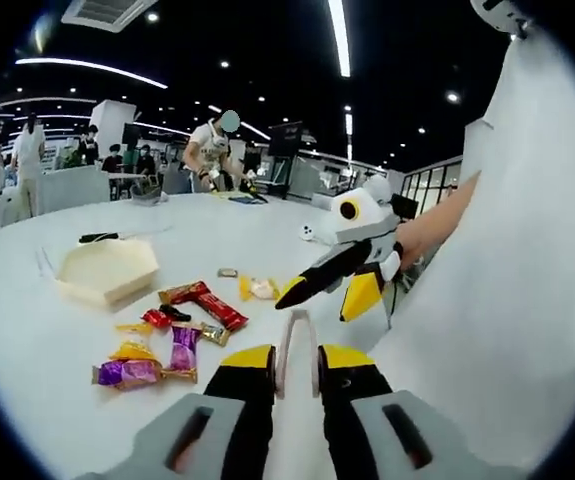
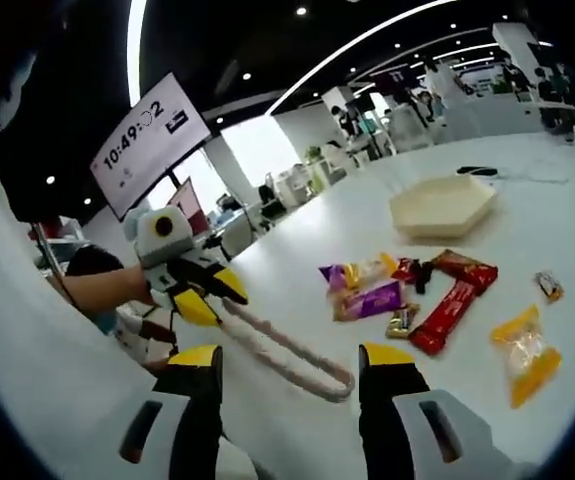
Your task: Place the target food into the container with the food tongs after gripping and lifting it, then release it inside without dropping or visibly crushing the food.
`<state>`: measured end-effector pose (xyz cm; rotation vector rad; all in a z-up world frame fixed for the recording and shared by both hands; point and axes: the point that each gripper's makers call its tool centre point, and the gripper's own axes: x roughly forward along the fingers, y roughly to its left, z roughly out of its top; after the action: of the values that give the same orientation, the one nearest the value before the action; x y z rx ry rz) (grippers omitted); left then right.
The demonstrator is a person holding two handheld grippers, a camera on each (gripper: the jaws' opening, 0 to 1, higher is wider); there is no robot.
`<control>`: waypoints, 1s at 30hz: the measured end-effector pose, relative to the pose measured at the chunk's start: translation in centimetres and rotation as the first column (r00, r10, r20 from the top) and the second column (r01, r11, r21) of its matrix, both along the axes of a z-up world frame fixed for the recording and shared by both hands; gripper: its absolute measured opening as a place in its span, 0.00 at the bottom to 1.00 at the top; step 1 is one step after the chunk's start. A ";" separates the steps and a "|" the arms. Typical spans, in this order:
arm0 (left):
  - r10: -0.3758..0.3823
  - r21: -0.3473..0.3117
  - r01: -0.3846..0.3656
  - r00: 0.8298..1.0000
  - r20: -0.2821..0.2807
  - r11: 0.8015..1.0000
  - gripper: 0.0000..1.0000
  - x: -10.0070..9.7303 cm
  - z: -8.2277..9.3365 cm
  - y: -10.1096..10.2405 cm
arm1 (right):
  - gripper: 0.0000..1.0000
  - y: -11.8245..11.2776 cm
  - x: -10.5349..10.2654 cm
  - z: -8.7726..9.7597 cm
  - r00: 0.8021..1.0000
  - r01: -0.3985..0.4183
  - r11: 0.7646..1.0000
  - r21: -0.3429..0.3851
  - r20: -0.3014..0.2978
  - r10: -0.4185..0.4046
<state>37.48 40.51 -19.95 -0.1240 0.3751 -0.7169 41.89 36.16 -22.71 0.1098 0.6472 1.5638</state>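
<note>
In the left gripper view, the left tool (image 1: pixel 296 368) was clenched on the food tongs (image 1: pixel 296 345), which stood up narrow between its two jaws. The wrapped snacks lay on the white worktop (image 1: pixel 47 350) ahead and to the left of this tool: two purple packets (image 1: pixel 157 362), two long red bars (image 1: pixel 207 303), some small yellow and gold pieces, and one yellow packet (image 1: pixel 258 288) a little apart toward the right. Beyond them, further left, sat one hexagonal cream container (image 1: pixel 107 270). The right tool (image 1: pixel 337 290) came in from the right with its jaws apart, holding nothing.

In the right gripper view, the right tool (image 2: pixel 289 372) was released, its jaws wide. Between them I could see the looped end of the tongs (image 2: pixel 297 355); the tongs' long axis ran from there up-left to the left tool (image 2: pixel 207 295), which held them. The snacks lay ahead and to the right of the tong tips, with the yellow packet (image 2: pixel 527 352) furthest right and the container (image 2: pixel 442 208) behind them all. I cannot tell which snack is the target. The left tool was the nearer one to the food through the tongs, so the coming move probably is to swing the tong tips to the pile.
</note>
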 end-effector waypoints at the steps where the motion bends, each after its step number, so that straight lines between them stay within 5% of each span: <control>1: -0.002 -0.004 0.001 1.000 -0.003 1.000 0.12 0.0 0.0 0.0 | 0.54 0.0 0.0 0.0 1.000 -0.003 1.000 -0.001 0.002 0.003; 9: 0.019 0.037 -0.018 0.999 -0.026 0.999 0.11 0.3 -1.7 -0.1 | 0.52 0.0 -0.7 -1.6 0.999 -0.041 0.998 -0.057 0.012 0.042; 13: -0.024 0.160 0.039 0.996 -0.089 0.986 0.16 -1.0 -4.4 0.4 | 0.51 -0.5 -1.1 -2.5 0.998 -0.053 0.995 -0.087 0.019 0.055; 19: -0.070 0.335 0.124 0.983 -0.169 0.934 0.18 -3.0 -9.0 0.7 | 0.50 -1.1 -0.9 -3.4 0.998 -0.053 0.992 -0.116 0.028 0.056; 20: -0.083 0.409 0.151 0.980 -0.181 0.900 0.18 -3.4 -10.3 1.0 | 0.50 -1.2 -0.8 -3.5 0.998 -0.049 0.992 -0.119 0.027 0.053; 22: -0.090 0.463 0.170 0.978 -0.190 0.870 0.19 -3.7 -11.7 0.9 | 0.50 -1.3 -0.7 -3.5 0.999 -0.039 0.992 -0.122 0.024 0.042; 23: -0.088 0.468 0.169 0.978 -0.191 0.867 0.19 -3.7 -11.9 0.9 | 0.50 -1.3 -0.6 -3.5 0.999 -0.035 0.992 -0.123 0.023 0.038; 24: -0.085 0.398 0.100 0.995 -0.057 0.912 0.20 -1.8 -10.1 -0.3 | 0.50 -1.4 -0.5 -3.5 0.999 -0.032 0.992 -0.123 0.022 0.035; 25: -0.061 0.410 0.129 0.982 -0.176 0.903 0.21 -3.3 -11.2 0.3 | 0.50 -1.4 -0.5 -3.5 0.999 -0.027 0.992 -0.123 0.019 0.029; 30: -0.071 0.413 0.104 0.993 -0.093 0.905 0.31 -3.1 -10.9 1.0 | 0.49 -1.2 -0.1 -3.3 1.000 -0.006 0.993 -0.115 0.003 0.007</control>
<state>34.40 41.50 -30.89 0.2745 0.6028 -0.7068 41.78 34.91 -26.04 0.0187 0.7345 1.5287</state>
